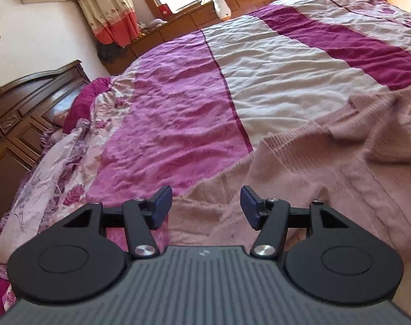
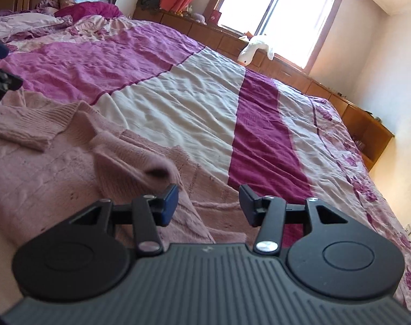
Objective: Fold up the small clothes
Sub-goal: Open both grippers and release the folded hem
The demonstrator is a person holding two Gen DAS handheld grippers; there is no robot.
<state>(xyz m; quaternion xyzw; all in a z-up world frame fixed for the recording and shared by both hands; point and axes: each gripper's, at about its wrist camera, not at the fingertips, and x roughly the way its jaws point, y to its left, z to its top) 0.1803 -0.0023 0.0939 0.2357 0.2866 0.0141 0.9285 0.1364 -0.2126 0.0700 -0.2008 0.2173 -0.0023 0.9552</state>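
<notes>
Both claws gape with nothing between them: left gripper (image 1: 205, 207) and right gripper (image 2: 208, 205) above the pink knit sweater (image 1: 313, 168) on the striped bedspread (image 1: 273, 62).

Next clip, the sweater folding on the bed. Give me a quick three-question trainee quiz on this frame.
1. True or false: the left gripper is clamped on the pink sweater.
2. What white thing lies on the wooden ledge under the window? A) plush toy B) pillow C) towel
3. Fill in: the sweater lies on a striped ____.

Key:
1. False; both the left and the right gripper are open, with nothing between the pads.
2. A, the plush toy.
3. Bedspread.
</notes>
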